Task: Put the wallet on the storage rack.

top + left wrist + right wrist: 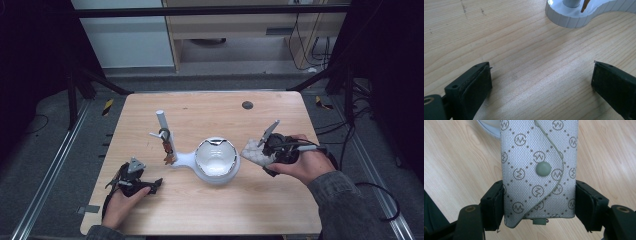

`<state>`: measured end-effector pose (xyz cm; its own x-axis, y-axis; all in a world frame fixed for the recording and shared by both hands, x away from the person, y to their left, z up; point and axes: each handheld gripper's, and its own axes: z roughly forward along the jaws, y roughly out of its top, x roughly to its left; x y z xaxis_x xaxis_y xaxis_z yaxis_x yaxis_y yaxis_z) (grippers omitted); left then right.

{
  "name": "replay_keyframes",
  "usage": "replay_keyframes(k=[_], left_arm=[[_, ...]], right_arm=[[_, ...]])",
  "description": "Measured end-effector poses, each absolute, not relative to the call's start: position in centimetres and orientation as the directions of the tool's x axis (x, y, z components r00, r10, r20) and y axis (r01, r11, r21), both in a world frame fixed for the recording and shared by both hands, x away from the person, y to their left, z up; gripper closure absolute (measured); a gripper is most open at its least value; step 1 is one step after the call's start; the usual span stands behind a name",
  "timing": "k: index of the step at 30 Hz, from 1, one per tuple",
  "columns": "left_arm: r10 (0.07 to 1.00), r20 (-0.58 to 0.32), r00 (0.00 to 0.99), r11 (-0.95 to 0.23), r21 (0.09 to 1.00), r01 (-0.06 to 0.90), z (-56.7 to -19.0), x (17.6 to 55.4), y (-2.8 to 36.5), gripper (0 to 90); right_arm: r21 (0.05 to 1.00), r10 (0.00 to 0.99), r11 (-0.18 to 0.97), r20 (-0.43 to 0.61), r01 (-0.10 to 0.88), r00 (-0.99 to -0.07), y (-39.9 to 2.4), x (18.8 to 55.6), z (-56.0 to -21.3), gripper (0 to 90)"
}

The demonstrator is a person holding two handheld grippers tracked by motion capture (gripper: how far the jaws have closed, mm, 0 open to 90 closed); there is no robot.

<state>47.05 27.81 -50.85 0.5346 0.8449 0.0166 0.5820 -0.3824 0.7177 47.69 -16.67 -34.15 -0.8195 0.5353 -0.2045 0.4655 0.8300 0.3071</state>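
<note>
A grey patterned pouch [537, 167] with a snap button sits clamped between the jaws of my right gripper [539, 202]. In the high view the right gripper [261, 156] holds that pouch [254, 153] just right of a white bowl [216, 159]. The bowl belongs to a white stand whose upright post [165, 129] carries a small hanging key or charm [167, 148]. My left gripper [153, 185] rests low over the table at the front left, its jaws wide apart. In the left gripper view, bare wood lies between its fingers [471, 87] and the stand's base [574, 15] is ahead.
The wooden table [200, 210] has a dark round grommet [247, 105] near its back edge. Metal rails run along both sides of the table, and dark frame legs stand at the back corners.
</note>
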Motion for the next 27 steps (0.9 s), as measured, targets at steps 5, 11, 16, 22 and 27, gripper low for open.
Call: replay_keyframes(k=[5, 11, 16, 22, 27], left_arm=[[0.845, 0.014, 0.534, -0.379, 0.721, 0.581, -50.9, 47.0, 27.8, 2.4], [0.844, 0.017, 0.536, -0.382, 0.720, 0.579, -50.9, 47.1, 27.8, 2.4], [0.844, 0.017, 0.536, -0.383, 0.720, 0.579, -50.9, 47.1, 27.8, 2.4], [0.844, 0.017, 0.537, -0.382, 0.720, 0.579, -50.9, 47.1, 27.9, 2.4], [0.844, 0.017, 0.537, -0.382, 0.720, 0.579, -50.9, 47.1, 27.9, 2.4]], right_arm=[[0.302, 0.504, 0.848, -0.211, 0.435, -0.837, -15.2, 48.1, -33.7, 31.6], [0.300, 0.472, 0.866, -0.221, 0.401, -0.854, -13.2, 48.2, -33.3, 31.6], [0.306, 0.448, 0.875, -0.218, 0.375, -0.867, -12.1, 48.1, -33.1, 31.7], [0.297, 0.434, 0.882, -0.214, 0.365, -0.875, -11.1, 48.1, -33.2, 31.7], [0.288, 0.422, 0.889, -0.216, 0.356, -0.880, -10.5, 47.9, -33.2, 31.7]])
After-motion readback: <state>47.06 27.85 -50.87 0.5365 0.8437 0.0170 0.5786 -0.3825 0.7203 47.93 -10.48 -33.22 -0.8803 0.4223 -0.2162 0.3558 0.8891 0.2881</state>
